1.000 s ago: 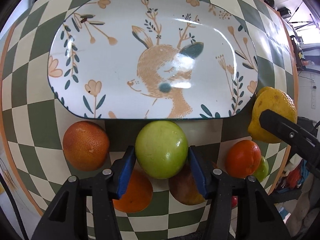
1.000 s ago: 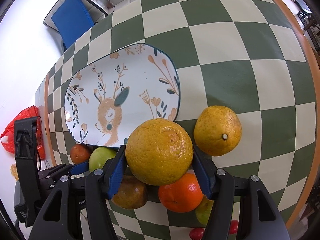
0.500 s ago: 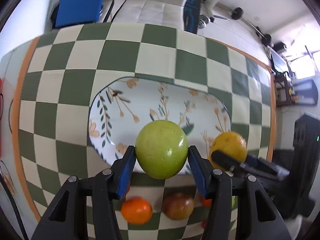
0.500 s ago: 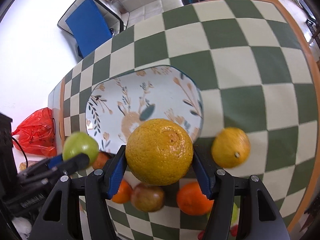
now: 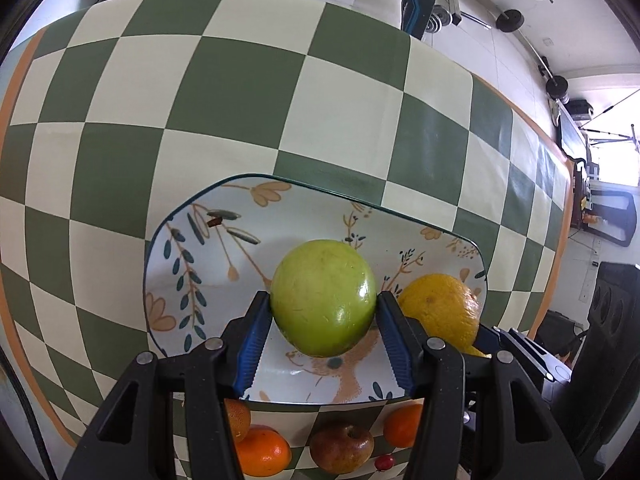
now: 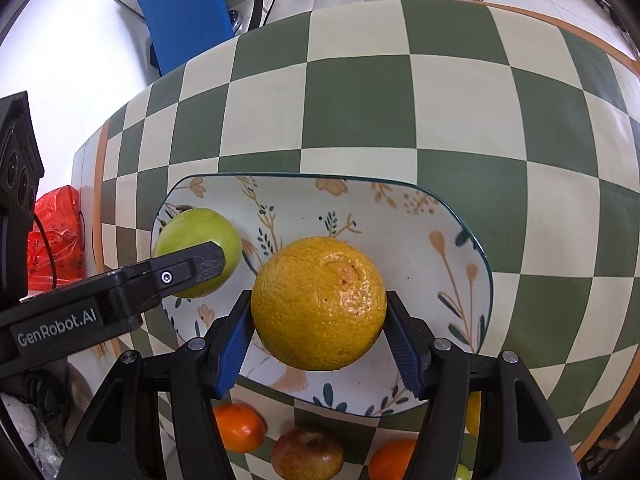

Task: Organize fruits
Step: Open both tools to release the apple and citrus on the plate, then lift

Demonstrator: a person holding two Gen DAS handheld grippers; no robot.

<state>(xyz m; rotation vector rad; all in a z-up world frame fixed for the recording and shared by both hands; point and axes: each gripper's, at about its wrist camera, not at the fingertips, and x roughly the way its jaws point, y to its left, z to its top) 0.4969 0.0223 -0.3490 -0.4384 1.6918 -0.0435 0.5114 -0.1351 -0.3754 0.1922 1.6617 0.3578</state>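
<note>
My left gripper [image 5: 323, 316] is shut on a green apple [image 5: 323, 297] and holds it above the deer-patterned plate [image 5: 192, 256]. My right gripper [image 6: 319, 316] is shut on a large yellow orange [image 6: 319, 303], also above the plate [image 6: 420, 248]. In the left wrist view the yellow orange [image 5: 440, 312] shows to the right of the apple. In the right wrist view the green apple [image 6: 192, 232] and the left gripper's finger [image 6: 184, 268] show at the left, over the plate's left end.
On the checkered tablecloth [image 5: 240, 92] near the plate's front edge lie small oranges [image 5: 262, 452] [image 6: 239, 428], a reddish apple [image 5: 342, 447] [image 6: 308, 455] and a small red fruit [image 5: 385, 462]. A red bag [image 6: 56, 240] and a blue chair [image 6: 184, 12] stand beyond the table.
Both grippers have lifted their fruits from the table and moved forward over the plate. The loose fruits are now behind and below the fingers.
</note>
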